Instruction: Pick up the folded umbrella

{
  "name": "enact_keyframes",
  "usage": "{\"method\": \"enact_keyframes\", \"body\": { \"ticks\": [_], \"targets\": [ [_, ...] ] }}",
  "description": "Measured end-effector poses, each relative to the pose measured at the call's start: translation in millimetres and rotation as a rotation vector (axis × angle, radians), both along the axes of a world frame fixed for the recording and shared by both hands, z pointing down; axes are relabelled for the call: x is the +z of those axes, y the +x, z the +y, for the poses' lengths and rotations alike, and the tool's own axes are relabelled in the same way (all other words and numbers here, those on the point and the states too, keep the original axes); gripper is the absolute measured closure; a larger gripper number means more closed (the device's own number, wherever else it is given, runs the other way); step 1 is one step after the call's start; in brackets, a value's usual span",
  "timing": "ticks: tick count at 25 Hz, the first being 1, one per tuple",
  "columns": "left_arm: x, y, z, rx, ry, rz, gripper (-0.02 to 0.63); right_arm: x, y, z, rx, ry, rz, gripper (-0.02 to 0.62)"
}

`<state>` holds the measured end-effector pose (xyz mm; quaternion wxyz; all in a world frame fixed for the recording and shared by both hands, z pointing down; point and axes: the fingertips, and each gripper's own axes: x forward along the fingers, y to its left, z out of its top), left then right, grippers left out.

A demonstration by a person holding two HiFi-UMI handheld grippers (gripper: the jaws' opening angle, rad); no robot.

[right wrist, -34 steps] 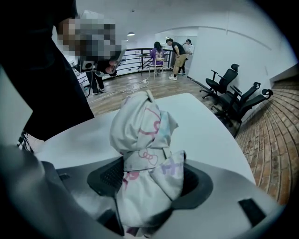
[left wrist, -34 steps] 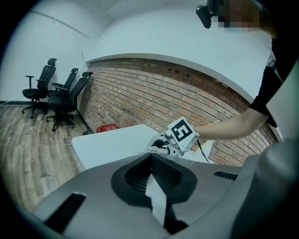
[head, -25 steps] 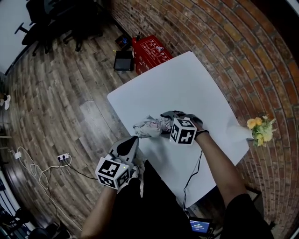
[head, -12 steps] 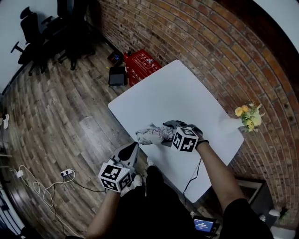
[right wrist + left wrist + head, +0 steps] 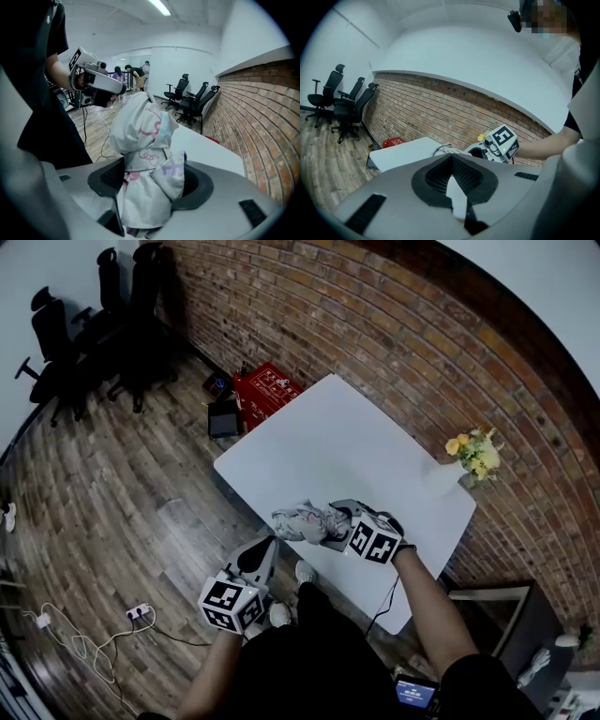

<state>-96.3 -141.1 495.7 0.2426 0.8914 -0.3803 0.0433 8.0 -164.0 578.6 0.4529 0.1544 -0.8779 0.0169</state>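
folded umbrella (image 5: 140,140) in right tool (image 5: 339,523)

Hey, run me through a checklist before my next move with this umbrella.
1. Folded umbrella in right claw: ok, jaws pressed on its sides.
2. Grip near its middle: not ok, most of it juts past the jaws.
3. Left claw empty: ok, shut, beside the table.
4. Flower vase out of the way: ok, at the table's far corner.
5. Umbrella lifted clear of the table: cannot tell.
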Motion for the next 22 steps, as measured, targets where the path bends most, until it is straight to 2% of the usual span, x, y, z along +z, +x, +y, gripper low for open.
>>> {"method": "enact_keyframes", "body": {
  "ticks": [9, 19, 22],
  "targets": [
    [-9.5, 23.0, 30.2, 0.051, 0.018, -0.015, 0.592, -27.6, 16.3, 39.5, 0.159, 0.017, -0.174, 0.293],
    [-27.9, 53.9, 50.4, 0.017, 0.035, -0.032, 0.592, -61.6, 48.5, 67.8, 0.243, -0.007, -0.384, 0.293],
    [-34.4, 69.9, 57.3, 0.018, 0.046, -0.028, 0.592, -77.9, 62.6, 76.6, 0.280, -0.016, -0.480, 0.293]
  ]
}}
